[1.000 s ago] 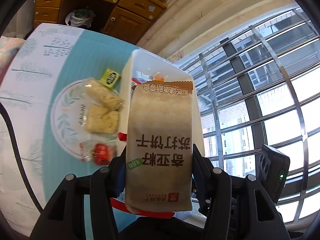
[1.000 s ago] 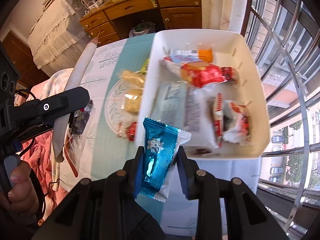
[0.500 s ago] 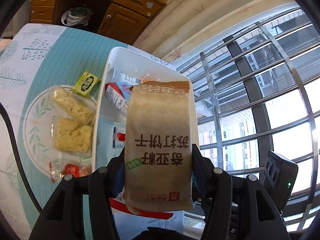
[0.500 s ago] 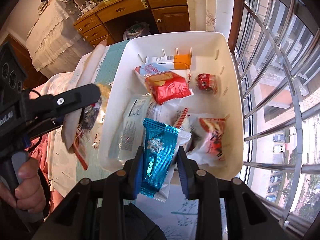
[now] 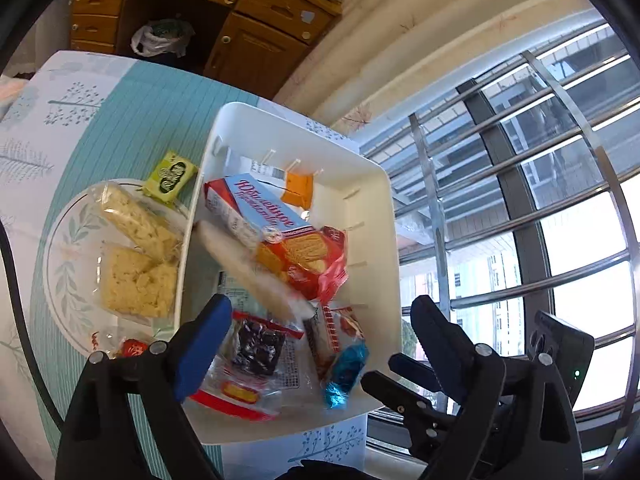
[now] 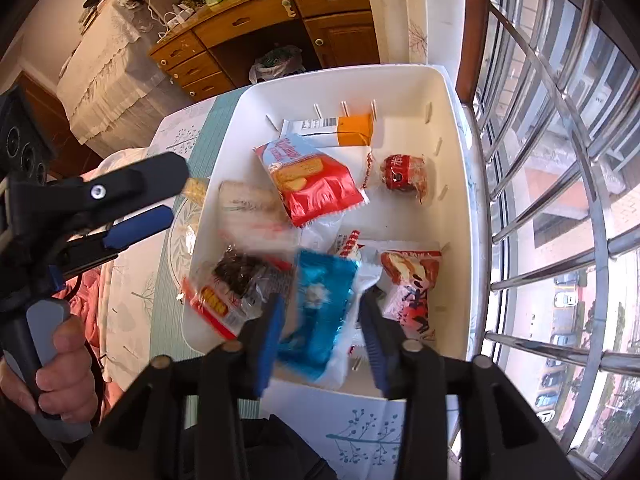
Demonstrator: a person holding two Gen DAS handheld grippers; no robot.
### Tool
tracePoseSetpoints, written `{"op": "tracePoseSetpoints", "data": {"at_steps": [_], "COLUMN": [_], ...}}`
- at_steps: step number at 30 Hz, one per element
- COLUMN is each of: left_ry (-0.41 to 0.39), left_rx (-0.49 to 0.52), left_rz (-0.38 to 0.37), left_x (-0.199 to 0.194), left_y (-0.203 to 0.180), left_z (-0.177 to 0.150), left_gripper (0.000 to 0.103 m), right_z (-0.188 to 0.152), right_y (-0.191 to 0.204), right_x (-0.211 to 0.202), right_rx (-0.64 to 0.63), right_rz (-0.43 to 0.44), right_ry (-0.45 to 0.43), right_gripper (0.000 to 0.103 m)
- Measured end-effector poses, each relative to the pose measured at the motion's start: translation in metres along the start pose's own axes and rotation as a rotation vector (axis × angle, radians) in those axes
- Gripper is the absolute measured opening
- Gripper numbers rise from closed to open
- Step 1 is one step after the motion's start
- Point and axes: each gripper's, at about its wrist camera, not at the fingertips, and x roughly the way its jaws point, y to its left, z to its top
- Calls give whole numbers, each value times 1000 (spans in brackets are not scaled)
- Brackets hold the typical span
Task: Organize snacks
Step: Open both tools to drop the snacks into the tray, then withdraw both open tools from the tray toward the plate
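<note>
Both your grippers hang over the white bin point(image 6: 452, 184) by the window. Left gripper point(image 5: 320, 320): jaws spread wide, empty; a blurred beige cracker pack point(image 5: 256, 272) lies inside the bin, below it. Right gripper point(image 6: 322, 320): jaws apart w/ a blurred blue foil snack point(image 6: 316, 300) between them, prob. just let go. Step looks like drop-off. Next: clear the bin, go for the rice cakes on the plate point(image 5: 56, 264) beside it.

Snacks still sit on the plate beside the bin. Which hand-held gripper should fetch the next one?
Left. The left hand-held gripper is open, and the plate lies on its side of the bin. The right hand-held gripper hangs over the bin.
</note>
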Motion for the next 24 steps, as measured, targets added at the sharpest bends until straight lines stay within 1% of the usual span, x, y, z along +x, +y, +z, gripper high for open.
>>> {"op": "tracePoseSetpoints", "data": {"at_steps": [1, 5, 12, 18, 24], "left_ry": [1, 21, 50, 34, 27], "left_rx": [-9, -41, -71, -79, -111], "left_rz": [1, -5, -31, -43, -37], "left_x": [-1, -1, -9, -29, -53], "left_y": [2, 8, 19, 33, 63], "left_z": [-1, -6, -20, -30, -41], "left_gripper": [90, 90, 90, 91, 91], "right_z": [-1, -2, -9, -13, -20], "right_y": [-1, 1, 11, 29, 52], "right_x": [-1, -4, -6, -11, -8], "right_rx": [4, 13, 26, 10, 6], "right_rz": [4, 5, 9, -5, -9], "right_ry": [-1, -13, -15, -29, -24], "right_gripper": [48, 50, 51, 51, 51]}}
